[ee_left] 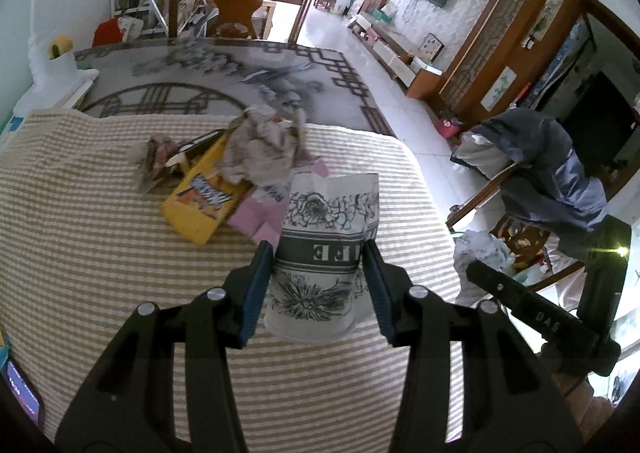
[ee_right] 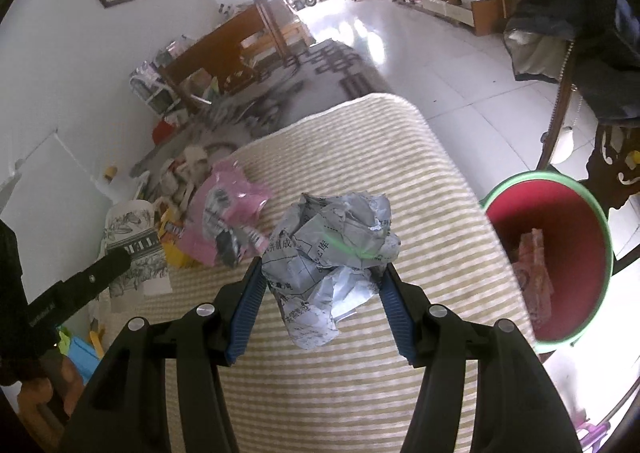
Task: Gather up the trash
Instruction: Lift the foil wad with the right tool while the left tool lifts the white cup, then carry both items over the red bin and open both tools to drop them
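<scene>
A: Two claws, both full. The left gripper (ee_left: 318, 253) has its pads pressed on the sides of a paper cup (ee_left: 320, 249), a flower-printed one, held up over the striped cloth (ee_left: 120, 273).

B: And the right gripper (ee_right: 322, 273)?

A: Closed on a ball of crumpled paper (ee_right: 332, 249), grey with printed writing, also lifted above the cloth.

B: What lies beyond them?

A: Just past the cup, a yellow box (ee_left: 204, 197) and pink wrappers (ee_left: 260, 217), touching each other. Behind those, a bigger wad of crumpled paper (ee_left: 260, 145) and a smaller scrap to its left.

B: Anything to drop things in?

A: A red bin with a green rim (ee_right: 560, 253), right of the table edge, some pink trash already inside. Farther right stands a wooden chair draped with a dark jacket (ee_right: 580, 33).

B: And at the far end?

A: The bare patterned tabletop (ee_left: 200, 93), then another chair (ee_left: 240, 1).
</scene>
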`<state>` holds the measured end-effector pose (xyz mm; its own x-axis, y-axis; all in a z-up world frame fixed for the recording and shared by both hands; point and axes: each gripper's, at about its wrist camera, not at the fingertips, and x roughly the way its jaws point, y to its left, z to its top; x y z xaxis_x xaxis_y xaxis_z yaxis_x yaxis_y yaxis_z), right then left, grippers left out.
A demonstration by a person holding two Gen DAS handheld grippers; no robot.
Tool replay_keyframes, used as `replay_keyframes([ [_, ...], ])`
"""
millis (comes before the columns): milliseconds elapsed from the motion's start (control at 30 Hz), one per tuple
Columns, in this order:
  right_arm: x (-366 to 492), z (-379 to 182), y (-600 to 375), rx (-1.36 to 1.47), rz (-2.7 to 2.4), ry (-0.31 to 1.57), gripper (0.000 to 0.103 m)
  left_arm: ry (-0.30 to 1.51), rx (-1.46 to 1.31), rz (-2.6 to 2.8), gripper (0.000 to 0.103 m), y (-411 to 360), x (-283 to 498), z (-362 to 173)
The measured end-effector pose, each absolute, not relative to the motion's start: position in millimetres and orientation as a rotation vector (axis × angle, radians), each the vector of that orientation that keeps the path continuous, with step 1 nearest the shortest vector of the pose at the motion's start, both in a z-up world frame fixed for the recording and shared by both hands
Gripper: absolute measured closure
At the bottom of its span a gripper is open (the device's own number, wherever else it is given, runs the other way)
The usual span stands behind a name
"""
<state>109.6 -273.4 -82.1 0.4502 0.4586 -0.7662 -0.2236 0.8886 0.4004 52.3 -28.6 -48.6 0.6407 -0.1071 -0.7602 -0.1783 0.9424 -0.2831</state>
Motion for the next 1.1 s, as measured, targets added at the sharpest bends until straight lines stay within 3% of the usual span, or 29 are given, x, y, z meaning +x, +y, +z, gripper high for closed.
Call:
replay_keyframes([
  [667, 129.0, -85.6, -328.2, 0.273, 0.457, 1.025, 0.047, 0.872, -0.337, 0.068, 0.059, -90.7, 69.8, -42.2],
  [1100, 139.4, -95.6, -414.4, 0.378, 0.327, 1.023, 0.047, 0.942, -0.263, -0.058, 0.058, -166.8, 108.7, -54.9],
])
